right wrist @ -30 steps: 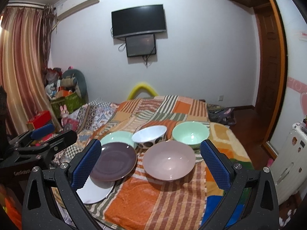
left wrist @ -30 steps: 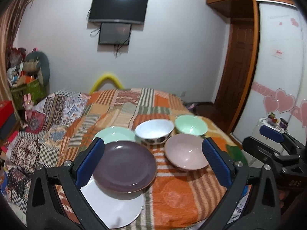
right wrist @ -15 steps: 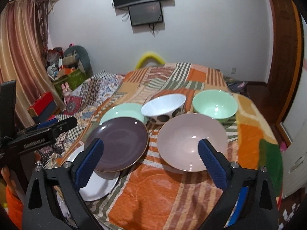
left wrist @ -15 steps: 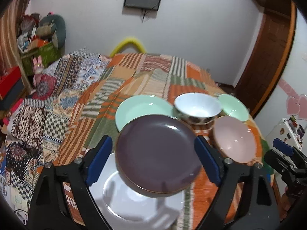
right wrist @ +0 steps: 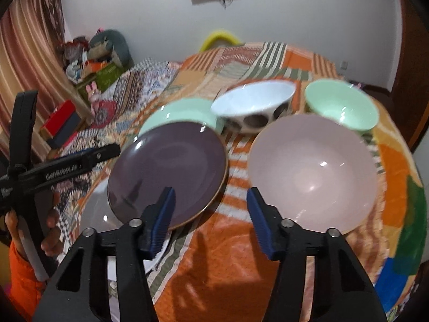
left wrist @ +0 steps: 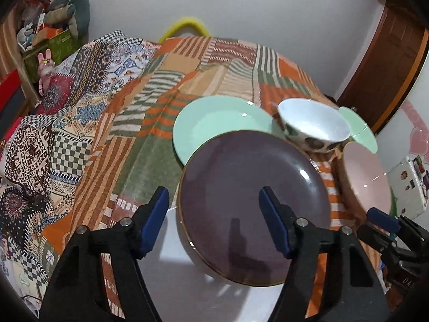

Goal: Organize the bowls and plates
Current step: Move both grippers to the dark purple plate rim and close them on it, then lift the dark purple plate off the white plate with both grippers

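Note:
A purple plate (left wrist: 252, 187) lies on a white plate (left wrist: 174, 268) and overlaps a mint plate (left wrist: 214, 123). My left gripper (left wrist: 213, 201) hovers over the purple plate's left rim. Its jaws are closing, the pads touch nothing, and the rim lies between them. My right gripper (right wrist: 210, 198) hangs over the striped gap between the purple plate (right wrist: 169, 171) and a wide pink bowl (right wrist: 313, 171). Its jaws are closing too, with nothing gripped. Behind stand a white dotted bowl (right wrist: 254, 107) and a mint bowl (right wrist: 340, 104). The left gripper (right wrist: 107, 151) shows side-on.
The dishes sit on a bed under an orange patchwork blanket (right wrist: 214, 268) whose edge drops off at the right. Boxes and soft toys (right wrist: 88, 61) are piled by the curtain at left. A hand in an orange sleeve (right wrist: 18, 281) holds the left tool. The right gripper (left wrist: 375, 217) shows at lower right.
Both grippers have come down and forward toward the dishes, and both pairs of jaws have narrowed. The left one now sits over the purple plate's rim.

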Available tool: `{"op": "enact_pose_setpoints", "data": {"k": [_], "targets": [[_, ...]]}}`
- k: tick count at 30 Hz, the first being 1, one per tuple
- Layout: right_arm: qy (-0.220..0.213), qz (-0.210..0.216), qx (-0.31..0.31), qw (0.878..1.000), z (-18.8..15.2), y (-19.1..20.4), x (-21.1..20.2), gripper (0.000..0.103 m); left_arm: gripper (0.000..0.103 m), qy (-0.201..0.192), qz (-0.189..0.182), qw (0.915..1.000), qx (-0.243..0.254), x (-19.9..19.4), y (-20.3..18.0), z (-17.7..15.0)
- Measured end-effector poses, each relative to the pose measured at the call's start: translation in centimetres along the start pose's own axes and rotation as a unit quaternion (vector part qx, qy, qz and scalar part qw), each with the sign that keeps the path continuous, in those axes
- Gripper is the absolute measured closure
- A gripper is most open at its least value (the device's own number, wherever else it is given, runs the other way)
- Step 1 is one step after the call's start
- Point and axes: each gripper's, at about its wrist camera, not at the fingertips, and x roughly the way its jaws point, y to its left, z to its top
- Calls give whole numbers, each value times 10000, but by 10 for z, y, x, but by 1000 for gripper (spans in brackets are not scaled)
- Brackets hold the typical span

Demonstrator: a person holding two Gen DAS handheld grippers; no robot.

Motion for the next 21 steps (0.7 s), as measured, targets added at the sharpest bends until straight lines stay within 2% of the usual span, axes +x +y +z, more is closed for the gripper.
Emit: {"op": "enact_pose_setpoints", "data": {"k": [6, 7, 11, 15, 21], "targets": [[310, 42, -45, 9995, -2, 3, 22, 70, 49, 95, -19, 9999, -54, 15, 12, -1], [333, 35, -35, 9994, -1, 3, 25, 70, 52, 111, -37, 9999, -66, 18, 14, 0], [369, 41, 27, 9993, 3, 1, 34, 71, 56, 95, 15, 9999, -27, 26, 19, 5], [416, 3, 57, 9991, 4, 2, 42, 75, 68, 176, 22, 9998, 16, 37, 22, 9], [393, -59, 86, 9992, 7, 1, 45, 75, 74, 272, -3, 9996, 48, 49, 22, 9]]}}
